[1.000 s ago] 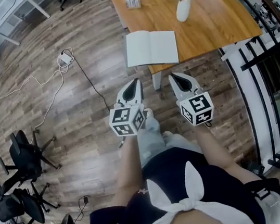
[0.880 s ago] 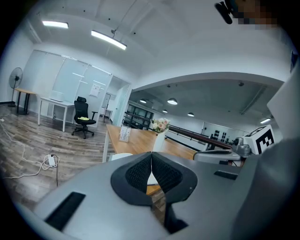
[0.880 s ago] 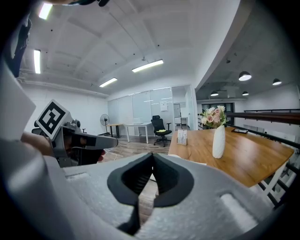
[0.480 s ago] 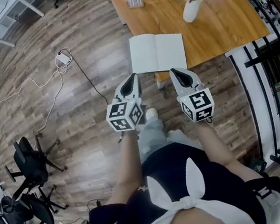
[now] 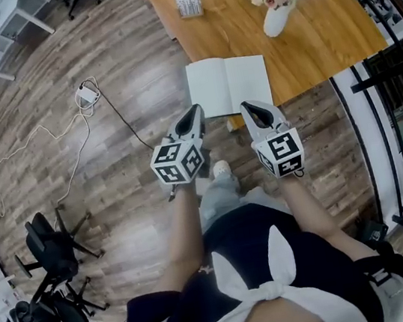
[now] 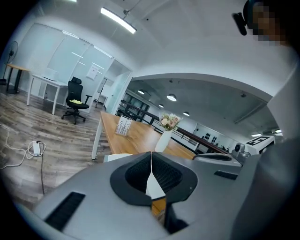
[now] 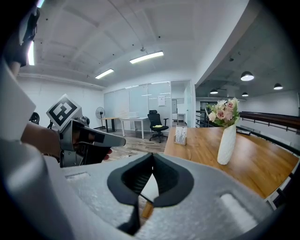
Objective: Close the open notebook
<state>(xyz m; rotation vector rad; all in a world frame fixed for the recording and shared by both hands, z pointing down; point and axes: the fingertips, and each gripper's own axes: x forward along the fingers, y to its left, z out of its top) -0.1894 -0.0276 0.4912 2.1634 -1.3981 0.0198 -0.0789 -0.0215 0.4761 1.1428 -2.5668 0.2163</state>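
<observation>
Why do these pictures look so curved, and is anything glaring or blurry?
Head view: the wide lens bows the railing and floorboards, yet the notebook looks sharp under even light. Left gripper view: dark rounded corners, and the ceiling lamp glares white. Right gripper view: same curving, vase crisp.

Open-plan office, swivel chair [image 6: 75,97], white desk [image 6: 45,79], glass partitions [image 6: 63,56], strip lights [image 6: 118,19]

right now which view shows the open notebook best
The head view: the notebook lies open at the table's near edge, both pages in full. The left gripper view catches only a sliver of page; the right gripper view only a white patch past its jaws.
</observation>
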